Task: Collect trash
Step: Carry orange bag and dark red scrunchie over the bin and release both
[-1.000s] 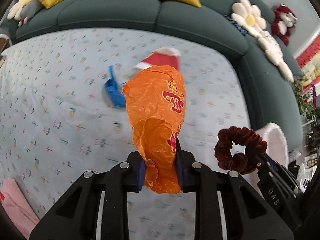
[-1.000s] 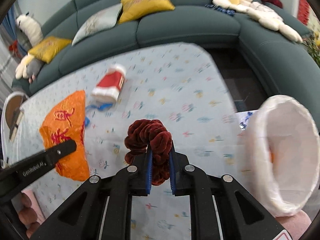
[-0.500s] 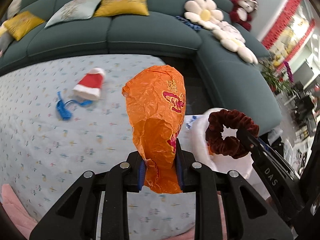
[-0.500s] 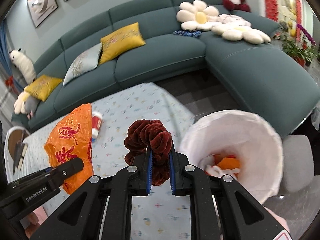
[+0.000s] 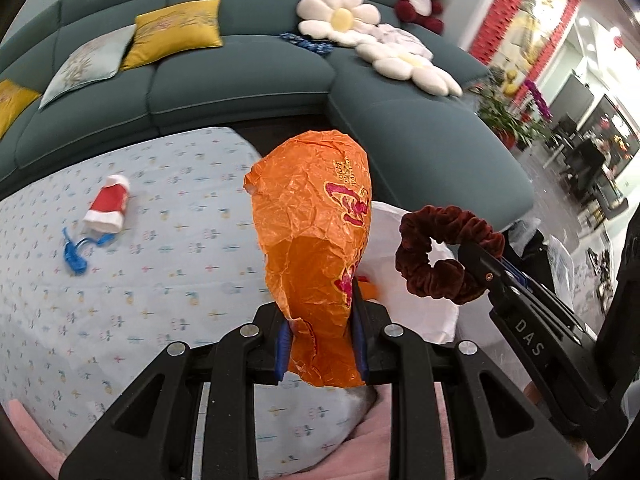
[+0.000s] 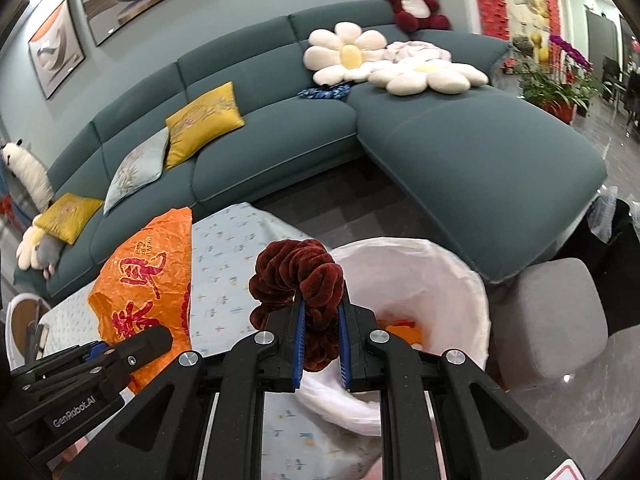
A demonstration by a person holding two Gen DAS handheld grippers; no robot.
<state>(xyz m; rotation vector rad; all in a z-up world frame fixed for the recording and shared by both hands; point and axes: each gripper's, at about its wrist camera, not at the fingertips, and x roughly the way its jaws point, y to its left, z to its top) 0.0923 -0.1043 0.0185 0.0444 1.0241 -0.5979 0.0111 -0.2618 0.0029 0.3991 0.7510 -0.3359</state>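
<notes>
My left gripper is shut on a crumpled orange plastic bag with red print, held upright; the bag also shows in the right wrist view. My right gripper is shut on a dark red velvet scrunchie, which also shows in the left wrist view. A white-lined trash bin stands just beyond the right gripper, with orange scraps inside. In the left wrist view the bin is partly hidden behind the bag.
A table with a pale floral cloth holds a small red-and-white hat and a blue cord. A teal corner sofa with cushions curves behind. A grey stool stands right of the bin.
Both grippers have swung right, away from the table's middle and toward the bin. The bin now lies close under the right gripper. Both grips are unchanged.
</notes>
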